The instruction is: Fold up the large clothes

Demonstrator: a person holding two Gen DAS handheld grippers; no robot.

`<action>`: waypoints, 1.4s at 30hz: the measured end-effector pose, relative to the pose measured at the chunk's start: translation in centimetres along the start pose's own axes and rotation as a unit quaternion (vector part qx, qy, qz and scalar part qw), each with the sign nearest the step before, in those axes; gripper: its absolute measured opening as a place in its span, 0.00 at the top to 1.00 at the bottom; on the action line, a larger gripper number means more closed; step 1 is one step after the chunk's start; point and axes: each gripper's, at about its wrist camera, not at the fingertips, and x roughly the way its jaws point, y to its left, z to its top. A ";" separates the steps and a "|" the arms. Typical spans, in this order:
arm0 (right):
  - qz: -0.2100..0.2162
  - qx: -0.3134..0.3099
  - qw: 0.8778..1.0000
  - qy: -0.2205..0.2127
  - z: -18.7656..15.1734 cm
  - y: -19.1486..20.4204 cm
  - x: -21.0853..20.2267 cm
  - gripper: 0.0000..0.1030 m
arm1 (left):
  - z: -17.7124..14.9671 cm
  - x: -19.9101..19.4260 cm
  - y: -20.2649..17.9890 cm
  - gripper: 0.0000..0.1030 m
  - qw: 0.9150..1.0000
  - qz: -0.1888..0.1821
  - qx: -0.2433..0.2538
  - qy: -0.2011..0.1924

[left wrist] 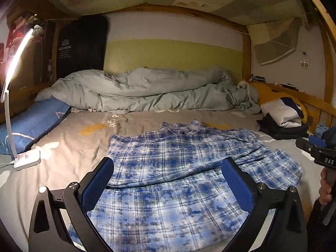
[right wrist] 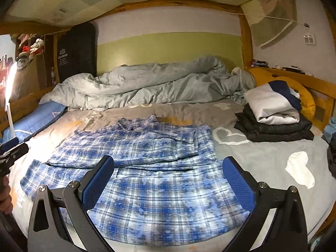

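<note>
A blue and white plaid shirt (left wrist: 168,168) (right wrist: 142,168) lies spread on the grey bedsheet (left wrist: 69,142) (right wrist: 262,159), collar toward the far side, with a fold line across its middle. My left gripper (left wrist: 168,163) hovers over the shirt's near half, jaws wide apart and nothing between the blue pads (left wrist: 98,180). My right gripper (right wrist: 168,161) hangs over the same shirt's near half, also wide open and empty. In the left wrist view the right gripper's black frame (left wrist: 321,155) shows at the right edge, with a hand (left wrist: 325,189) below it.
A crumpled grey duvet (left wrist: 142,88) (right wrist: 147,82) runs along the far side. Folded clothes (left wrist: 281,119) (right wrist: 273,113) are stacked at the right. A lit white desk lamp (left wrist: 27,157) stands on the left, beside a blue pillow (left wrist: 31,124). A wooden bed frame (right wrist: 245,37) encloses the bed.
</note>
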 end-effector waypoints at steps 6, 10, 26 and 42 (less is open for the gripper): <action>-0.004 0.008 1.000 0.002 -0.5 -0.7 -0.5 0.01 | -0.6 -1.3 -1.3 0.00 1.000 -0.003 0.018 -0.011; 0.001 0.012 1.000 0.003 -0.6 -1.1 -0.7 0.01 | -0.9 -2.7 -1.3 0.00 0.999 0.008 0.023 -0.038; 0.039 -0.034 0.997 0.051 -2.6 1.3 0.7 0.01 | -3.8 -1.7 -1.1 0.00 0.999 -0.015 0.026 0.031; 0.087 -0.147 0.955 0.241 -9.9 5.7 4.8 0.01 | -10.0 2.5 -1.9 0.00 0.978 -0.020 0.057 0.200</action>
